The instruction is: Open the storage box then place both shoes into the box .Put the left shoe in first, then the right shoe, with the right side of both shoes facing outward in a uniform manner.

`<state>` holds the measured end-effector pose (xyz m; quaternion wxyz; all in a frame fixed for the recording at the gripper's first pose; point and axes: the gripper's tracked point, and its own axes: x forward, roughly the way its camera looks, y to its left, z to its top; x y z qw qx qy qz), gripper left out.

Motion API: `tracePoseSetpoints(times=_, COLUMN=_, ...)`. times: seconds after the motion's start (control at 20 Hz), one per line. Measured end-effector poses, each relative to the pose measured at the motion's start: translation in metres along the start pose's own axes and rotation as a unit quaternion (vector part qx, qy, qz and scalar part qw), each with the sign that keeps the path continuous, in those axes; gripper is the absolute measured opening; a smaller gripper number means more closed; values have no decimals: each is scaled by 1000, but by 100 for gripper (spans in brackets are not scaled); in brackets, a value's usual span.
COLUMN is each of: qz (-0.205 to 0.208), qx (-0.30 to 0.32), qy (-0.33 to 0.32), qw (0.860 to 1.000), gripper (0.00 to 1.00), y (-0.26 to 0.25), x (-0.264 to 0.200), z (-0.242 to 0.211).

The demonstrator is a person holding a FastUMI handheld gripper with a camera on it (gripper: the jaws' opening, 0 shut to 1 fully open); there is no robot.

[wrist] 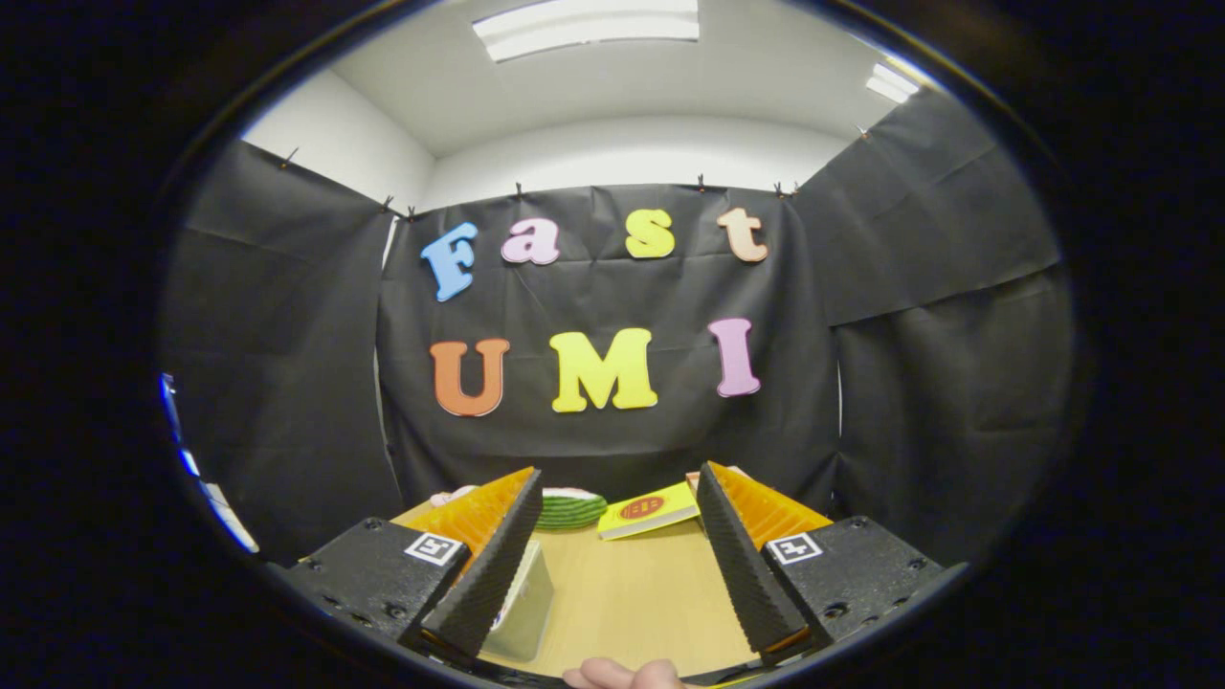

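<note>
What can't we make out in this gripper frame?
- Shoes: pink bits beyond the fingers, mostly hidden by the gripper; its fingers are apart with nothing between them. Which shoe is which can't be told.
- Clear box: partly behind one finger; lid state unclear.
- Green striped thing: small, partly covered, type unclear.
- Yellow book: partly hidden by the other finger.
- Hand: cut off below.

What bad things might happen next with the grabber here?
1. The gripper is open and holds nothing, aimed high at the booth wall, so it may miss things on the table.
2. A hand lies close below the fingers; it might get bumped.
3. The pale box touches one finger and may get shoved.
</note>
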<state>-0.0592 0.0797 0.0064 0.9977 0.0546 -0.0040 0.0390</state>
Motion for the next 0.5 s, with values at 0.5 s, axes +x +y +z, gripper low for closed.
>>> tracePoseSetpoints(times=0.5, qz=-4, qx=-15, qy=-7, qw=1000, gripper=100, y=1, x=-1, z=-1)
